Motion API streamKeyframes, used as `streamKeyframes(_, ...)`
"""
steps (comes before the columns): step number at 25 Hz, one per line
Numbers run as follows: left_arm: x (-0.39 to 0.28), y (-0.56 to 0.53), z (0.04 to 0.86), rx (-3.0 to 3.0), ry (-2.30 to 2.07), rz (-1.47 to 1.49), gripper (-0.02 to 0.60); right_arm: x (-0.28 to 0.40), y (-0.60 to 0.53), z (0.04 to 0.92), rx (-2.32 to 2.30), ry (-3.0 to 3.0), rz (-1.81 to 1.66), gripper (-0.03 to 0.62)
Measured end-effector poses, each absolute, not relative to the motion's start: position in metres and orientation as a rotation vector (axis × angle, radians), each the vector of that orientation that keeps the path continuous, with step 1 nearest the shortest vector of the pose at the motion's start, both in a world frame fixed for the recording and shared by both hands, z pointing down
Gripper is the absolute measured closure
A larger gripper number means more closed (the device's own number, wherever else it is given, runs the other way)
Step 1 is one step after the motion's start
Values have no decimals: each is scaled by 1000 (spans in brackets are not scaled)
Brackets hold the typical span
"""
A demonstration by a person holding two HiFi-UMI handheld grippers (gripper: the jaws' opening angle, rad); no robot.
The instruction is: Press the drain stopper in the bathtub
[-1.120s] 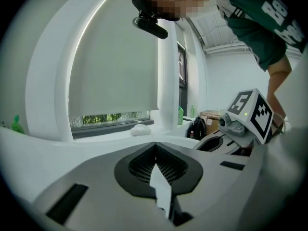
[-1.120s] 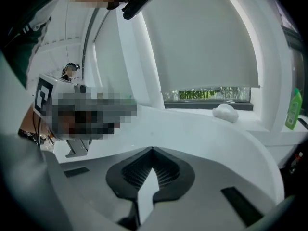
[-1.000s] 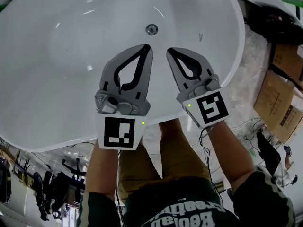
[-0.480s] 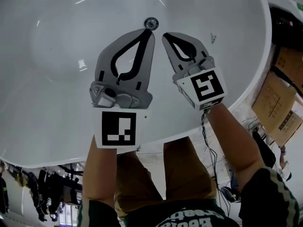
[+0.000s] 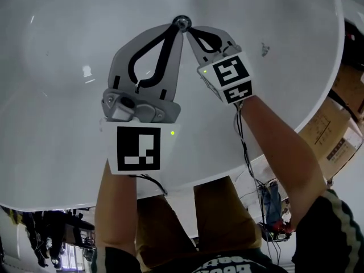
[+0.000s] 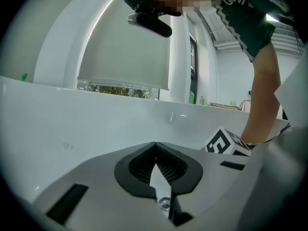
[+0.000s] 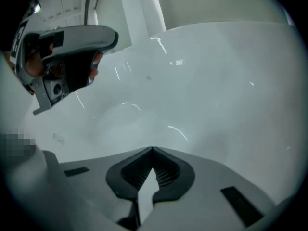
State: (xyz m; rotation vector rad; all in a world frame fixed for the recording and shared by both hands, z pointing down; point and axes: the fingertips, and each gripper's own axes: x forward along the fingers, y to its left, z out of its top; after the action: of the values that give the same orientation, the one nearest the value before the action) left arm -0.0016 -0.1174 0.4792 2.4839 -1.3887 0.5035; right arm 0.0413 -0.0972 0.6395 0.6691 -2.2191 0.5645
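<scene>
Bathtub [image 5: 51, 95] walls, white and glossy, fill my head view, and I judge I am at the end of the reach, the press itself not yet made. My left gripper [image 5: 174, 28] and right gripper [image 5: 191, 32] each have their jaws closed tip to tip with nothing between them. Both points sit just beside the drain stopper [image 5: 182, 21]; whether either touches it I cannot tell. Next comes a straight push down on its centre with one closed tip. It is a small round chrome cap, darker in the middle, set in the tub floor.
</scene>
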Motion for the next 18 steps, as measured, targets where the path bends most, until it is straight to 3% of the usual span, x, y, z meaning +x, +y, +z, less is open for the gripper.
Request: streamKeyframes(18,-18,-110,499,2421,-1443,486,576,36,-97,768,402,-1994,317,585)
